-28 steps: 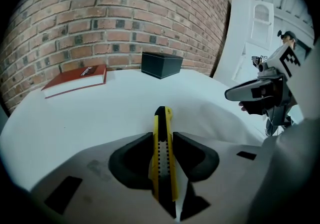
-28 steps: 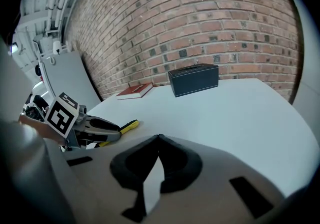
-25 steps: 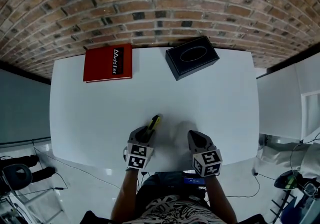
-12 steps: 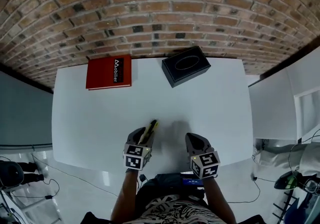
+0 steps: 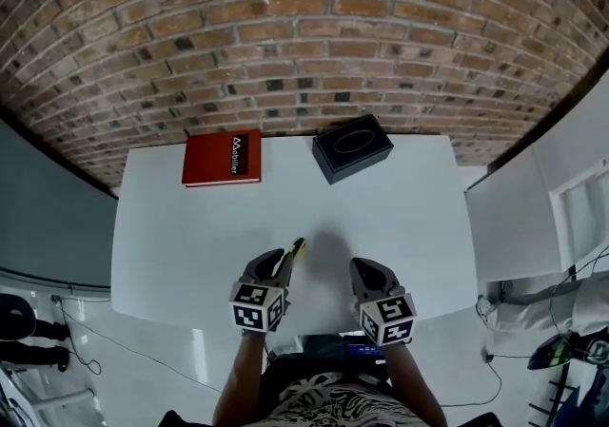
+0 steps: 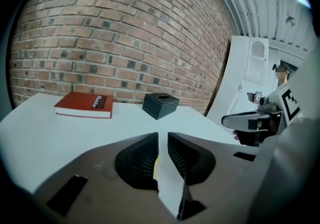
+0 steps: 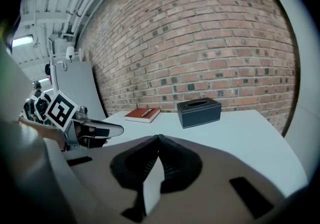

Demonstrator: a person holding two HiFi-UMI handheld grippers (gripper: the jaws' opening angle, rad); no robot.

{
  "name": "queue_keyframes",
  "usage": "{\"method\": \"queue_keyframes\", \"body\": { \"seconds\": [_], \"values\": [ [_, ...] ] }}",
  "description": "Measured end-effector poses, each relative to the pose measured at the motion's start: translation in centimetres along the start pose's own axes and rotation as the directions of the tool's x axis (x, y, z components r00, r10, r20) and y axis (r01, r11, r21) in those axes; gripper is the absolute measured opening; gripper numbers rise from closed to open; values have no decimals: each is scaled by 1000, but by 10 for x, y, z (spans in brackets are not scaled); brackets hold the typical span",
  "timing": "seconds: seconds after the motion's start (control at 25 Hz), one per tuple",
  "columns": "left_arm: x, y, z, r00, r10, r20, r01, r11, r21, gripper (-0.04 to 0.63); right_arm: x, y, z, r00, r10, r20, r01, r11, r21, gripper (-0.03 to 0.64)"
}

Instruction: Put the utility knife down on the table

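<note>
head view: left tool [image 5: 279, 262] grips utility knife [image 5: 298, 246] — right tool [image 5: 363, 269] (empty) closed.

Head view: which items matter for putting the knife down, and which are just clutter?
Job in hand:
- utility knife, clamped in the left gripper
- table, where it goes

Lying about:
- red book
- black tissue box
- right gripper, shut on nothing

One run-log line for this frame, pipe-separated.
left gripper: shut on utility knife | right gripper: shut, empty | utility knife: not released, over table near edge | red book, black box: far edge
</note>
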State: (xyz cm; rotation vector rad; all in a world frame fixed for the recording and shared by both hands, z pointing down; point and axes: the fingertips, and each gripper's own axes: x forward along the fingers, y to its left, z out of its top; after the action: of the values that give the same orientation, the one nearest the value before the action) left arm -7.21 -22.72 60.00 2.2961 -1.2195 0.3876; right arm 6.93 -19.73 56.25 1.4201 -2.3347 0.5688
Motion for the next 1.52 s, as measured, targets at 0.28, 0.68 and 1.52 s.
{"method": "queue_keyframes", "body": {
  "seconds": [0.28, 0.68, 1.52],
  "values": [
    [-37, -7, 37, 993, 45, 106, -47, 999, 19, 18, -25, 16, 21, 998, 1, 70, 2, 999, -34, 0],
    [-79, -17, 59, 977, 27, 212, -26, 1000, -5, 14, -54, 34, 36, 987, -11, 158, 22, 997, -69, 0],
    [-99, -12, 59, 972, 22, 236, -17, 1000, -26, 14, -58, 43, 35, 985, -37, 168, 51, 995, -81, 0]
  ]
}}
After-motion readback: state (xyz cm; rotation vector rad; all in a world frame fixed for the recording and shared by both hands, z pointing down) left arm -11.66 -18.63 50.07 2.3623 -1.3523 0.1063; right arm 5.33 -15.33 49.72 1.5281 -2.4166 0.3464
